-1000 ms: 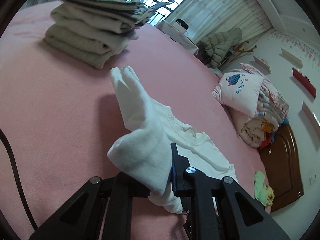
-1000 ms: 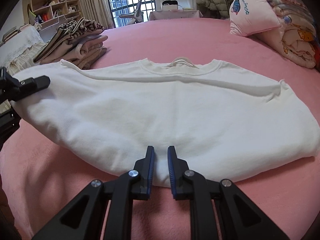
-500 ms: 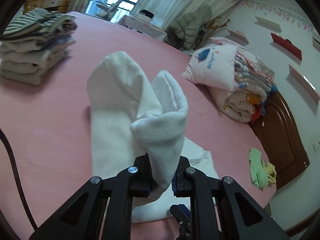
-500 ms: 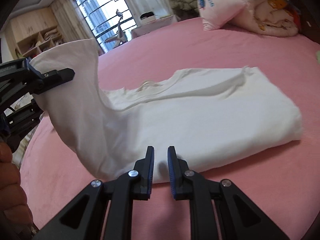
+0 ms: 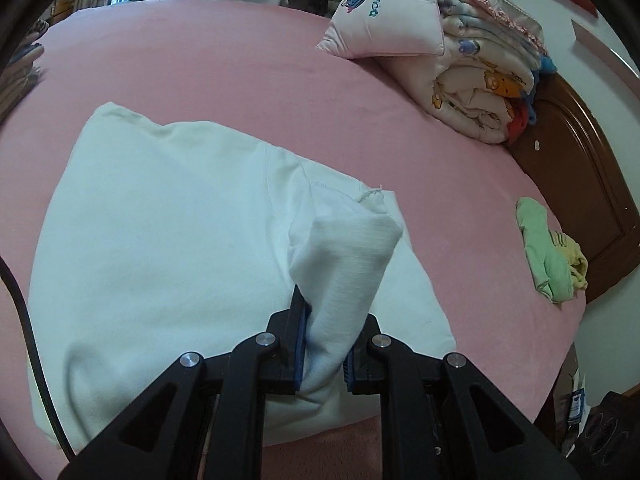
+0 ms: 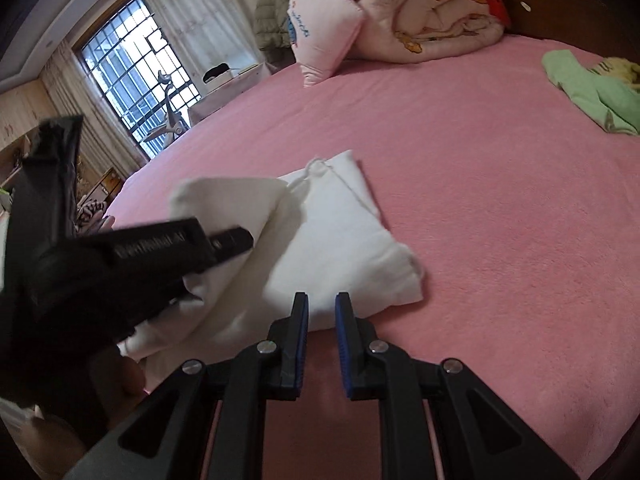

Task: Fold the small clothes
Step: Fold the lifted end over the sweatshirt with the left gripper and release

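Observation:
A white shirt (image 5: 160, 240) lies on the pink bed (image 5: 240, 60), doubled over on itself. My left gripper (image 5: 332, 312) is shut on a bunched fold of it, holding that fold low over the shirt's right side. In the right wrist view the same shirt (image 6: 344, 240) shows as a thick folded pad, with the left gripper (image 6: 228, 242) reaching in from the left and cloth draped from it. My right gripper (image 6: 322, 302) is shut, its tips at the shirt's near edge; I see nothing gripped between them.
A crumpled green and yellow garment (image 5: 544, 256) lies near the bed's right edge, by the brown headboard (image 5: 580, 184). A pink pillow (image 5: 392, 20) and a rolled quilt (image 5: 480, 92) sit at the far right. Folded clothes (image 5: 20, 68) are stacked at the far left.
The left gripper has carried the shirt's lifted end across to the right and lowered it, so the spread shirt is now folded in half. The right gripper has swung along with it.

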Demonstrator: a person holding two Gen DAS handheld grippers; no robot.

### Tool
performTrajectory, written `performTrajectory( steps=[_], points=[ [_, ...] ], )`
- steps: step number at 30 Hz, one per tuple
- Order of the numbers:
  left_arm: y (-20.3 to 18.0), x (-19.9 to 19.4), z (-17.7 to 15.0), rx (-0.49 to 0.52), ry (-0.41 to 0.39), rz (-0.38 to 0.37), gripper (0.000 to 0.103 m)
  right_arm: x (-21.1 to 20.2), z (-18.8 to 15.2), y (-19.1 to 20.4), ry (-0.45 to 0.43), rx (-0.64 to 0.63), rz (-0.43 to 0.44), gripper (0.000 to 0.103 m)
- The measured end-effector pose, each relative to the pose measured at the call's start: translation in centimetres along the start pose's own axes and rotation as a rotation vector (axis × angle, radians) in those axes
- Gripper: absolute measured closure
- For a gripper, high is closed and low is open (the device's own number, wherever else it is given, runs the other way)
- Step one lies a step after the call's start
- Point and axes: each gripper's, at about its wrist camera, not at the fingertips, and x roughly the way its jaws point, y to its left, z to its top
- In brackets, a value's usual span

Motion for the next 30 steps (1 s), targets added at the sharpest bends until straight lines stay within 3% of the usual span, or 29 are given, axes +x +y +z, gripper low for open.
performTrajectory(
  steps=[4,9,14,20,25,30],
  points=[
    [-0.5,-0.9,0.2,-0.003,-0.031,-0.002,0.090,0.4,0.1,-0.5,0.001,0.004,0.013,0.090],
    [-3.0,-3.0,1.3,0.027,-0.095,-0.060,0.090,-0.3,0.2,-1.3,-0.020,0.014,0.034,0.090],
    [-5.1,-1.3,0.8,0.066,-0.049,-0.071,0.090,-1.1,0.4,-2.4,-0.038,0.032,0.017,0.090],
    [-4.9,1.1,0.2,0.054,0.013,-0.088,0.088,-1.0,0.7,-4.4,-0.035,0.075,-0.023,0.090],
    [-4.9,1.3,0.0,0.044,0.069,-0.200,0.049,-0.9,0.8,-5.0,-0.019,0.089,-0.041,0.089],
    [-5.7,-1.4,-0.9,0.106,0.052,-0.216,0.044,-1.3,0.9,-4.7,-0.028,0.077,-0.050,0.089]
  ],
)
